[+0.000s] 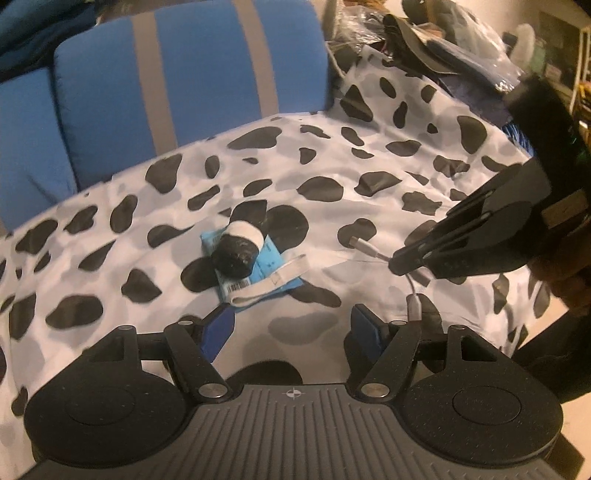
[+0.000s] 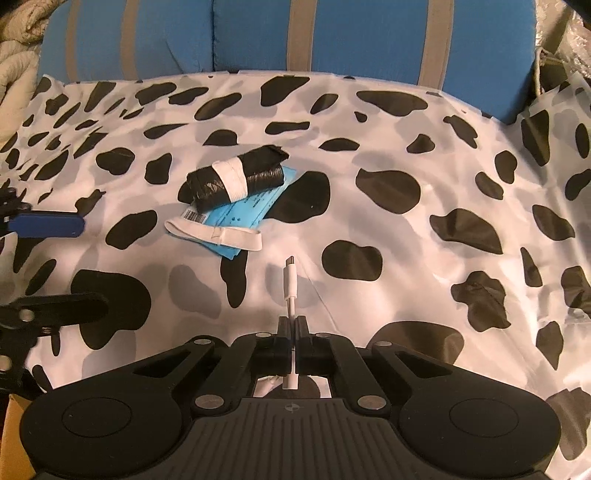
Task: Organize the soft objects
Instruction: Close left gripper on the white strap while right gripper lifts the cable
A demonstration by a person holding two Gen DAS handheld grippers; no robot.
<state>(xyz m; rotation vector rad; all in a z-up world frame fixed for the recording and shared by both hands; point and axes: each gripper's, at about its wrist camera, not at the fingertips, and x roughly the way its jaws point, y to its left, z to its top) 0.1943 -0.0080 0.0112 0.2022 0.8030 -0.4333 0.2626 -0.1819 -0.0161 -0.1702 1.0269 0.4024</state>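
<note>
A black plastic-bag roll [image 1: 238,248] [image 2: 236,177] with a white band lies on a blue packet [image 1: 267,275] [image 2: 240,221] on the cow-print sheet [image 1: 369,177] [image 2: 369,221]. A white elastic strap [image 1: 271,282] [image 2: 218,232] lies across the packet. My right gripper [image 2: 293,323] [image 1: 400,264] is shut on a short white adapter cable [image 2: 290,280] [image 1: 364,245], just right of the packet. My left gripper [image 1: 291,326] is open and empty, just in front of the packet; its blue finger [image 2: 48,225] shows in the right wrist view.
Blue cushions with grey stripes [image 1: 166,74] [image 2: 295,33] stand behind the sheet. Dark clutter and plastic bags [image 1: 443,33] lie at the back right. A pale quilted cloth [image 2: 14,62] lies at the far left.
</note>
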